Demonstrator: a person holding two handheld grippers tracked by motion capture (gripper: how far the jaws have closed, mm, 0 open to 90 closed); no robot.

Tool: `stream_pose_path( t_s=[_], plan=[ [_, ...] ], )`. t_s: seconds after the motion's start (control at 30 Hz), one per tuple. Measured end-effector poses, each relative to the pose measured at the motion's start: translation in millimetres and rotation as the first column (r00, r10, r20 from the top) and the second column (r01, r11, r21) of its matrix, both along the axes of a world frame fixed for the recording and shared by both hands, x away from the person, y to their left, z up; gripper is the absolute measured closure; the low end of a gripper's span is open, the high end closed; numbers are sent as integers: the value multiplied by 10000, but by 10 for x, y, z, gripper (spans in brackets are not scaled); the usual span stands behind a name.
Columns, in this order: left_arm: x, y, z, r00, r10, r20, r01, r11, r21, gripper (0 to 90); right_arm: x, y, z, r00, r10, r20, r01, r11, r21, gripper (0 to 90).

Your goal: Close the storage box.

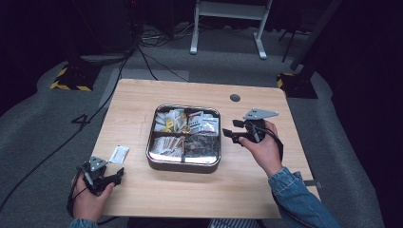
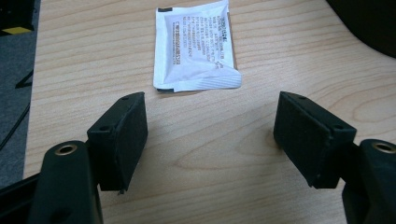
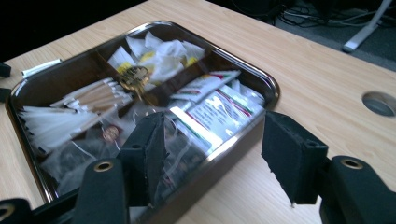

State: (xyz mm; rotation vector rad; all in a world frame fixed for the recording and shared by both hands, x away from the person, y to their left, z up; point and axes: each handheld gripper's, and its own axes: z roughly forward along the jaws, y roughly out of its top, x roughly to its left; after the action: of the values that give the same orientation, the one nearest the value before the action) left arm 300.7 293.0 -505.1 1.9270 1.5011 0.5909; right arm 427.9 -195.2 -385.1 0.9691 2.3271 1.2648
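Note:
A metal tray [image 1: 183, 166] with several compartments of sachets, tea bags and sticks stands in the middle of the wooden table. A lone white sachet [image 1: 119, 154] lies on the table left of it. My left gripper [image 1: 116, 175] rests near the front left corner, just short of that sachet [image 2: 194, 46]. In the left gripper view it [image 2: 210, 135] stands open over bare wood. My right gripper [image 1: 227, 134] hovers at the tray's right side and points at it. In the right gripper view it [image 3: 215, 154] is open, with the tray's rim [image 3: 261, 79] beyond its jaws and nothing between them.
A round cable hole [image 1: 235, 98] sits in the table behind the right hand. The table's left edge runs close to my left gripper. Cables and a white stand's legs [image 1: 228, 28] lie on the grey floor beyond the table.

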Motion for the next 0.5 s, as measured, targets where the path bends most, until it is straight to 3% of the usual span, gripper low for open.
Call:
stream_pose_path(
  t_s=[0.27, 0.5],
  plan=[
    [4, 2, 1, 10000, -16, 5, 16, 10000, 29, 264, -65, -295, -136, 9979, -486, -423, 494, 9986, 162, 409],
    [4, 3, 1, 10000, -21, 3, 21, 10000, 33, 264, -139, -497, -242, 9953, -793, -553, 794, 9968, -18, 398]
  ],
)
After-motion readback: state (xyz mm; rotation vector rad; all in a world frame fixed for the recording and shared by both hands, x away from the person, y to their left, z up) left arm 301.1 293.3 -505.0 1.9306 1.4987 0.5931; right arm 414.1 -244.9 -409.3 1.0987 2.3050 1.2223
